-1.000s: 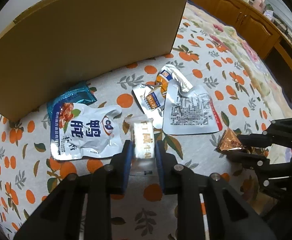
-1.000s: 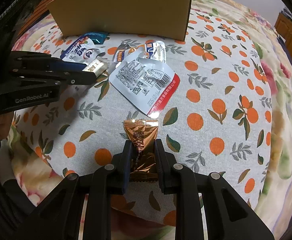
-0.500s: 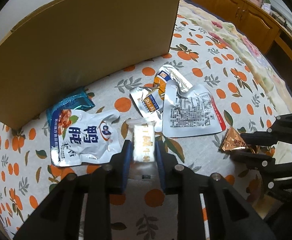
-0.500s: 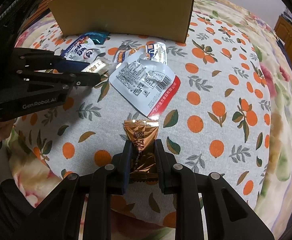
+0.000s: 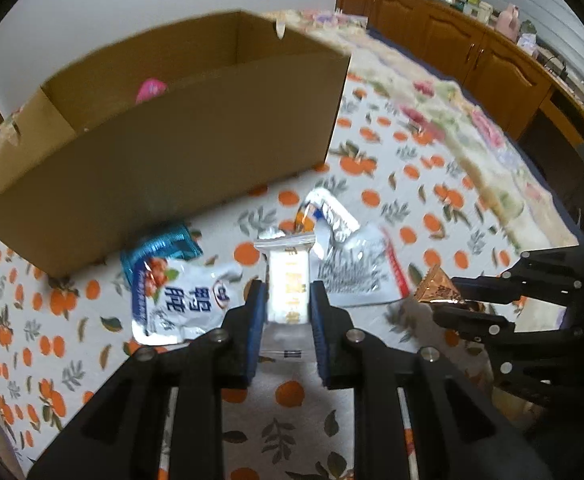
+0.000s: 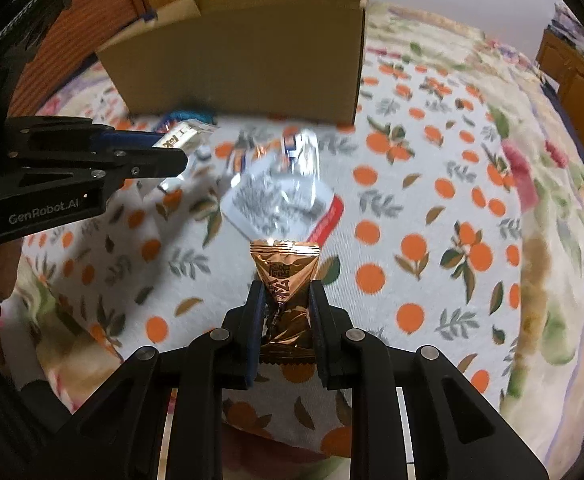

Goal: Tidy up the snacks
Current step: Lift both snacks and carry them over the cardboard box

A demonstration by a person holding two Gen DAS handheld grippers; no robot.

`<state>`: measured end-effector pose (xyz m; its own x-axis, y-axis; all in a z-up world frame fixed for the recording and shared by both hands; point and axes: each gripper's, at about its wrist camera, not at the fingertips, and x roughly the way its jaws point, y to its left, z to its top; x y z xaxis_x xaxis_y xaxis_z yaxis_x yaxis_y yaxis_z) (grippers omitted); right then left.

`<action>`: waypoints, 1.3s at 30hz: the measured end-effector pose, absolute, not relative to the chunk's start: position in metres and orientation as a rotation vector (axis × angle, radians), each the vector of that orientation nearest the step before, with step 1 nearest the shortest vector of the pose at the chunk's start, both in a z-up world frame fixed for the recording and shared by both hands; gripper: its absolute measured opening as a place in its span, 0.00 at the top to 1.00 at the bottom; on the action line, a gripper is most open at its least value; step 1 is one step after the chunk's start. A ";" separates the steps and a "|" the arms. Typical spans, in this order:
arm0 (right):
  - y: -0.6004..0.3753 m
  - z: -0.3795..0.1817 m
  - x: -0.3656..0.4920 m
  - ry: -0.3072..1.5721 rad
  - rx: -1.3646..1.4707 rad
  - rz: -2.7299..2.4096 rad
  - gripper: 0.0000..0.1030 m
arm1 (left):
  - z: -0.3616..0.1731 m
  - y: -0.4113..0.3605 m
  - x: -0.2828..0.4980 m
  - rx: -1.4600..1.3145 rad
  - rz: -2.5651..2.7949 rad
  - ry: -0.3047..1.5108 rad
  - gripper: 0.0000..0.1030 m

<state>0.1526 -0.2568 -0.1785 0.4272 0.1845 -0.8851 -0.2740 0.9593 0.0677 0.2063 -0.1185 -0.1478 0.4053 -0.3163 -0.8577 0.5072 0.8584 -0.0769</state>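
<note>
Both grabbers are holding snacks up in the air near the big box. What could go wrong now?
The left gripper pinches the clear-wrapped white snack bar only low down, so it might slip out before reaching the brown cardboard box. The right gripper squeezes the crinkly copper foil packet at its narrow part; it might crush or slide free. The two grippers sit close together and could bump on the way to the box.
</note>
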 end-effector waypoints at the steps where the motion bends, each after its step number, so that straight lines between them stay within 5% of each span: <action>1: -0.256 -0.175 0.153 1.082 -0.090 0.287 0.81 | -0.141 -0.118 0.206 0.205 -0.526 1.018 0.81; 24: -0.236 -0.040 0.183 0.794 -0.087 0.335 0.81 | -0.009 -0.056 0.208 0.107 -0.468 0.772 0.81; 39: -0.189 -0.005 0.254 0.664 -0.081 0.415 0.81 | 0.019 -0.021 0.268 0.084 -0.392 0.693 0.81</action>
<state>0.2537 -0.1887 -0.0054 0.7088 0.3475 -0.6138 -0.3987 0.9153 0.0577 0.2681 -0.0214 0.0193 0.6995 -0.3238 -0.6371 0.3790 0.9239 -0.0535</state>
